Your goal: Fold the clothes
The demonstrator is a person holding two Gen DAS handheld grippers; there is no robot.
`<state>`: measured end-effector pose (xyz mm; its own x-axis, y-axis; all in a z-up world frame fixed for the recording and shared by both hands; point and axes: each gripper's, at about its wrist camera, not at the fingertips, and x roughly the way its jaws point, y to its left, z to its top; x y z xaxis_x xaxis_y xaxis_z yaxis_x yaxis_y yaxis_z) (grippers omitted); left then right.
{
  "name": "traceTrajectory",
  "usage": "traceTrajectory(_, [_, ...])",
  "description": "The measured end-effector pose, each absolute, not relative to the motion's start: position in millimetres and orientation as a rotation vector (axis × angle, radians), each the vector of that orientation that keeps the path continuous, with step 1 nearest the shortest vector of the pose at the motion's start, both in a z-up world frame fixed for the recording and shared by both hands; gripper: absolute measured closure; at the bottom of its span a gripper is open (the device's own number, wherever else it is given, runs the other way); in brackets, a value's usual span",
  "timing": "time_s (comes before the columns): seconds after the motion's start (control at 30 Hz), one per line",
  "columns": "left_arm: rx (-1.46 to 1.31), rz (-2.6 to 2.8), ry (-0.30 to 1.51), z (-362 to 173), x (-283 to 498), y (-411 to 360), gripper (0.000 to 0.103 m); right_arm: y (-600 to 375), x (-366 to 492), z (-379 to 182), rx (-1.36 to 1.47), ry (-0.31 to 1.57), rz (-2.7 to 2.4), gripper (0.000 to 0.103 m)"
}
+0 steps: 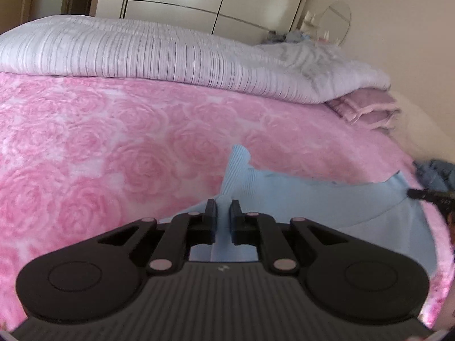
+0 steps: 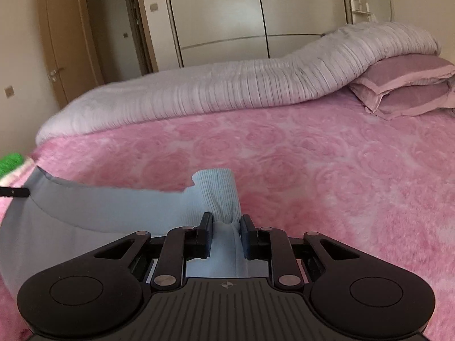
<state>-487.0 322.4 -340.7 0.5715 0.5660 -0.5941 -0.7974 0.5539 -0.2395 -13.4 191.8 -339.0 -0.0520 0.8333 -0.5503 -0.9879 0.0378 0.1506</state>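
Observation:
A light blue garment [image 1: 327, 199] lies stretched over the pink bed between both grippers. In the left wrist view my left gripper [image 1: 223, 209] is shut on a ribbed end of it, with a ribbed cuff [image 1: 237, 164] sticking out past the fingertips. My right gripper [image 2: 226, 221] is shut on another bunched ribbed end [image 2: 219, 190] of the garment [image 2: 113, 207], whose smooth body runs off to the left. Each view catches the other gripper's tip at its edge: the right gripper's tip [image 1: 426, 194] and the left gripper's tip [image 2: 14, 191].
A pink rose-patterned blanket [image 2: 327, 164] covers the bed. A striped pale duvet [image 2: 227, 91] is rolled along the far side, with mauve pillows [image 2: 406, 85] at its end. Dark blue-grey cloth [image 1: 438, 170] and a green item [image 2: 10, 162] lie at the bed's edges. Wardrobe [image 2: 256, 14] and door [image 2: 62, 42] stand behind.

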Motion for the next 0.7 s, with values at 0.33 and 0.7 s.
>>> traceTrajectory(0.33, [-0.48, 0.89, 0.505, -358.3, -452.0, 365.9, 0.095, 243.5, -0.8, -360.9, -0.411, 0.554, 1.465, 0.084])
traceTrajectory(0.7, [-0.525, 0.937, 0.579, -377.6, -450.7, 376.9, 0.084, 278.0, 7.2, -408.9, -0.51, 0.681, 1.366, 0.077])
